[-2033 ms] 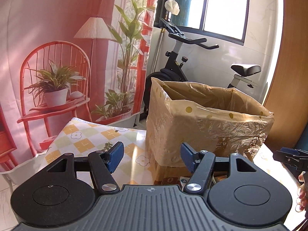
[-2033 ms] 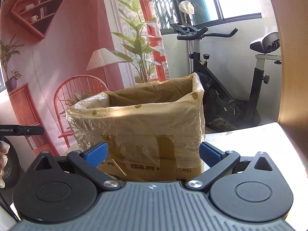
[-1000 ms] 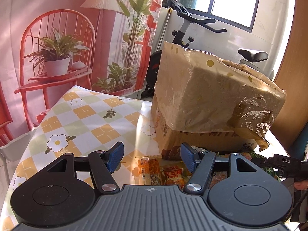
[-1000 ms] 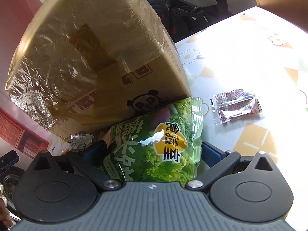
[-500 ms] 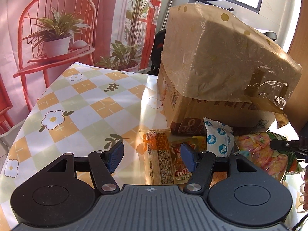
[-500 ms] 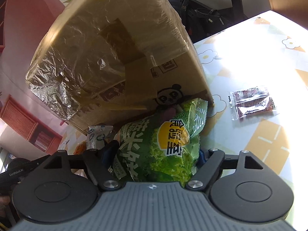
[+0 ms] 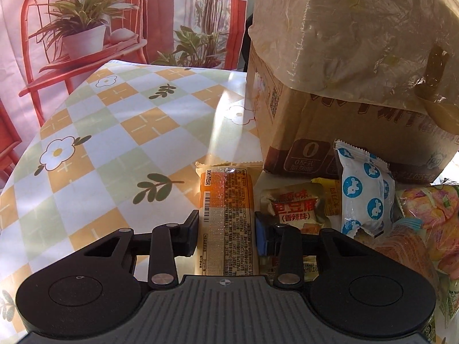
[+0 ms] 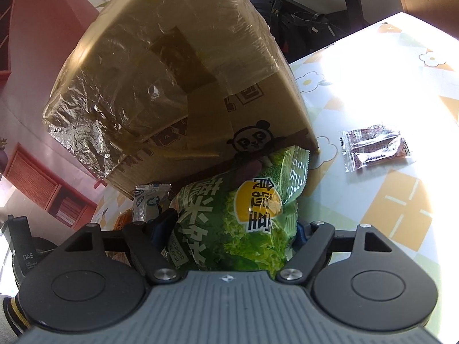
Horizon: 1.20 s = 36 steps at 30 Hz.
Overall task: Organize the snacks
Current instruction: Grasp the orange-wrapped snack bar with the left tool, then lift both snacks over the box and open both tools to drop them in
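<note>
My left gripper point(image 7: 226, 236) is shut on a long orange snack bar point(image 7: 225, 212) that lies on the checked tablecloth point(image 7: 114, 132). My right gripper point(image 8: 232, 238) is shut on a green chip bag point(image 8: 238, 218) that lies against the foot of the cardboard box point(image 8: 178, 86). The box is lined with a yellowish plastic bag and also shows in the left wrist view point(image 7: 344, 71). Beside the orange bar lie a small red-lettered packet point(image 7: 292, 209), a white packet with blue dots point(image 7: 364, 195) and a pink-and-yellow bag point(image 7: 424, 220).
A small clear packet with dark red contents point(image 8: 375, 146) lies alone on the tablecloth point(image 8: 401, 206) to the right of the box. The white dotted packet point(image 8: 149, 200) stands left of the green bag. An exercise bike point(image 8: 301, 14) stands behind the table.
Both grippers have come down from box height to the table. The left has closed on the orange bar; the right has closed on the green chip bag.
</note>
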Tool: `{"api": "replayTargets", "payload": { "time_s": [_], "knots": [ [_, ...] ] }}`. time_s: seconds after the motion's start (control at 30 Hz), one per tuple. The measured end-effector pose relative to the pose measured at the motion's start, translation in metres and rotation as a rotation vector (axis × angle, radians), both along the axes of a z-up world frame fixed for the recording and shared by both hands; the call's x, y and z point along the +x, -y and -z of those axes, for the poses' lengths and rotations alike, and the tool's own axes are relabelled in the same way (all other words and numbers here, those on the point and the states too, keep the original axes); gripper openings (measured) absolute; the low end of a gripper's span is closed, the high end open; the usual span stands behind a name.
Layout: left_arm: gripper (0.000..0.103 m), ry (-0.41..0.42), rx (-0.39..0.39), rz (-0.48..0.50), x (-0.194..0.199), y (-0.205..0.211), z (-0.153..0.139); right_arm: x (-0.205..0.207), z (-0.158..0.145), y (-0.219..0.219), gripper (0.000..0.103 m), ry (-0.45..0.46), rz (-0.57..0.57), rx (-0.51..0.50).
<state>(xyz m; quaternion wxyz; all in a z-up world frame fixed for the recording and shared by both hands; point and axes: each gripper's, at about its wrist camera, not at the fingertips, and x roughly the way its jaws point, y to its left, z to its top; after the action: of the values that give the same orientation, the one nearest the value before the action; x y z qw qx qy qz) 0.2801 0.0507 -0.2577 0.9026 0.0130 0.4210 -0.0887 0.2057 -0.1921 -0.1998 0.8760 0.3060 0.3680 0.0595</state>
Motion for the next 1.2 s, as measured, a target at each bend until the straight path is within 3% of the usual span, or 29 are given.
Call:
{"api": "replayTargets", "payload": {
  "time_s": [0.23,0.6,0.93,1.2],
  "knots": [
    [0.038,0.03,0.001,0.003,-0.034,-0.008,-0.009,-0.008,-0.007,-0.007,0.078,0.013,-0.023,-0.036],
    [0.038,0.148,-0.044,-0.04,-0.088,-0.016,-0.051,-0.032,-0.025,-0.012,0.077,0.077,-0.054,-0.082],
    [0.038,0.283,-0.106,-0.01,-0.1,-0.001,-0.091,-0.06,-0.072,0.001,0.077,0.22,-0.026,-0.128],
    [0.038,0.394,-0.14,0.045,-0.098,0.014,-0.132,-0.074,-0.115,0.018,0.077,0.365,0.047,-0.073]
  ]
}}
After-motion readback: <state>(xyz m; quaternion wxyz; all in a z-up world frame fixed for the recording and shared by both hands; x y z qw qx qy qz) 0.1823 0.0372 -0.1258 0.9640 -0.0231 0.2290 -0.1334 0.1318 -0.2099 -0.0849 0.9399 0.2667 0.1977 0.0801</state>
